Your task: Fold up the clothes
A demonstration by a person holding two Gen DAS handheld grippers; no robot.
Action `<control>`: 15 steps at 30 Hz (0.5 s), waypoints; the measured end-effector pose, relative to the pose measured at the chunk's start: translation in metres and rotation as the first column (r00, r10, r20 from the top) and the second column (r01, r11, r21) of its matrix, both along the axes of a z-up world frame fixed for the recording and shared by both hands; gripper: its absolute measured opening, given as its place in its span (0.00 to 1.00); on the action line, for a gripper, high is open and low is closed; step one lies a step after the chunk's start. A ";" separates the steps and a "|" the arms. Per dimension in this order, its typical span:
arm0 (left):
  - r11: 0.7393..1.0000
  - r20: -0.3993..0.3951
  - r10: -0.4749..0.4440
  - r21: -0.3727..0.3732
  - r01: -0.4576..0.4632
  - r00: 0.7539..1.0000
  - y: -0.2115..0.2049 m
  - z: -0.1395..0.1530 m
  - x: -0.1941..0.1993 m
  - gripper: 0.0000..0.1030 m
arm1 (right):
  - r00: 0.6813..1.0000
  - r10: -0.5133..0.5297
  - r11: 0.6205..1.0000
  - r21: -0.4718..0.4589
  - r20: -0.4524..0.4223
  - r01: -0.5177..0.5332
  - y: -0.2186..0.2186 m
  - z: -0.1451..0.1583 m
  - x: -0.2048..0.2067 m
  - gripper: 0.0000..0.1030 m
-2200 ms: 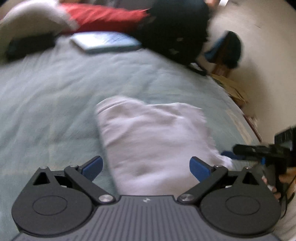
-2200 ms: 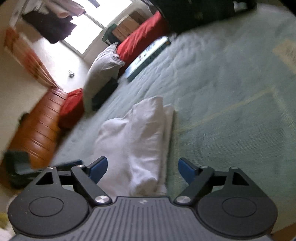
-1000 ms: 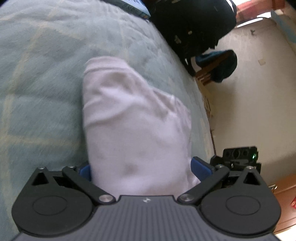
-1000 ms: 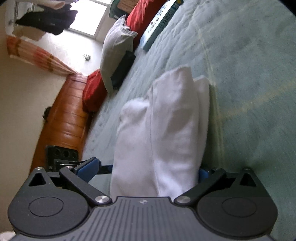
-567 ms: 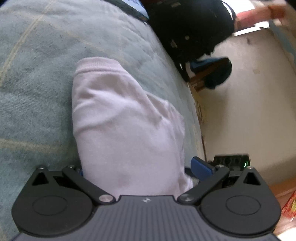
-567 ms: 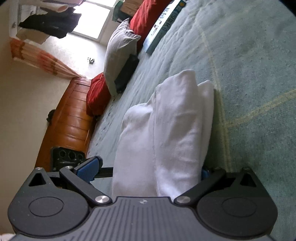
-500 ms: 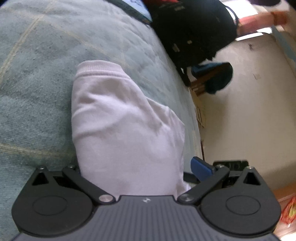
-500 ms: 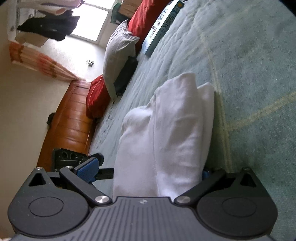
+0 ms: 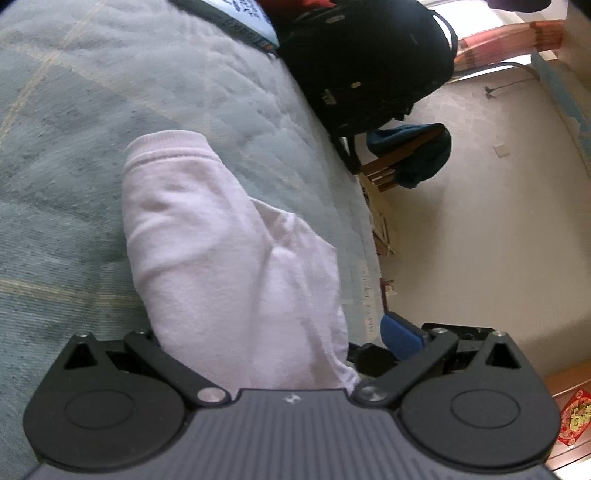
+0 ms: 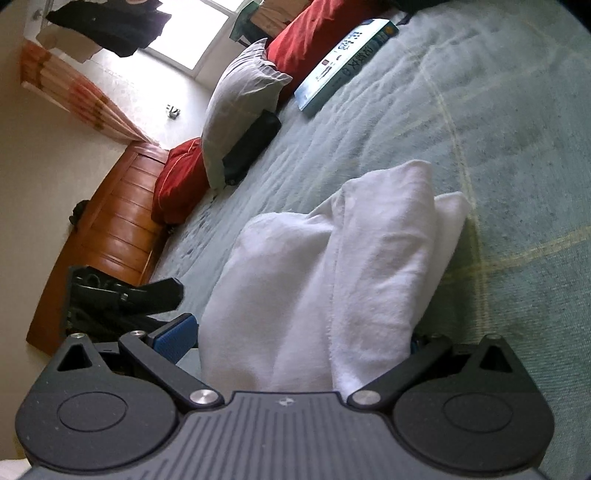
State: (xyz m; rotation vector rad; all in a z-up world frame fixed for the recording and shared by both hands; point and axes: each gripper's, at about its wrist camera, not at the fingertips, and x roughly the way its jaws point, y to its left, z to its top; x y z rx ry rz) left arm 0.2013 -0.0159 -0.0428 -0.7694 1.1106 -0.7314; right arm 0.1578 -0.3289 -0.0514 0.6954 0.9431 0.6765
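A folded white garment [image 9: 229, 258] lies on the pale green bedspread [image 9: 74, 147]. My left gripper [image 9: 273, 332] is open and straddles one end of it. Its right blue pad [image 9: 400, 336] shows clear of the cloth, while the left pad is hidden behind the fabric. My right gripper [image 10: 295, 332] is open and straddles the opposite end of the garment [image 10: 332, 277]. Its left blue pad [image 10: 173, 332] stands free and its right pad is tucked under the cloth edge. Each gripper shows low in the other's view.
A black backpack [image 9: 369, 62] and a book [image 9: 243, 18] sit at the far end of the bed. A chair with dark cloth [image 9: 410, 155] stands on the floor beside it. A grey pillow [image 10: 240, 107], red pillows [image 10: 177, 184], black pouch [image 10: 251, 147] and wooden headboard [image 10: 103, 236] line the other side.
Both grippers came down from above the bed and slid in at opposite ends of the folded garment, which now fills the space between their jaws. Over the last half second little has shifted.
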 end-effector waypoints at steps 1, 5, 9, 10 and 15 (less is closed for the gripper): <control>1.000 0.003 -0.002 -0.002 0.002 1.000 -0.001 0.002 0.000 0.99 | 1.000 0.000 1.000 0.001 0.003 0.000 0.001 0.001 0.000 1.00; 1.000 0.002 0.006 0.002 -0.006 1.000 -0.002 -0.001 -0.002 0.99 | 1.000 -0.004 1.000 0.002 0.009 0.004 0.002 0.001 -0.001 1.00; 1.000 -0.024 0.025 0.013 -0.024 0.999 0.002 -0.015 -0.004 0.99 | 1.000 -0.003 1.000 0.009 0.008 0.003 0.000 -0.002 -0.002 1.00; 0.999 -0.039 0.027 0.029 -0.026 0.999 0.003 -0.021 -0.004 0.99 | 1.000 -0.003 1.000 0.009 0.006 0.003 -0.001 -0.003 -0.002 1.00; 0.999 -0.046 0.046 -0.021 -0.047 0.998 0.006 -0.021 -0.007 0.99 | 1.000 -0.002 1.000 0.015 0.009 0.002 0.001 -0.001 -0.001 1.00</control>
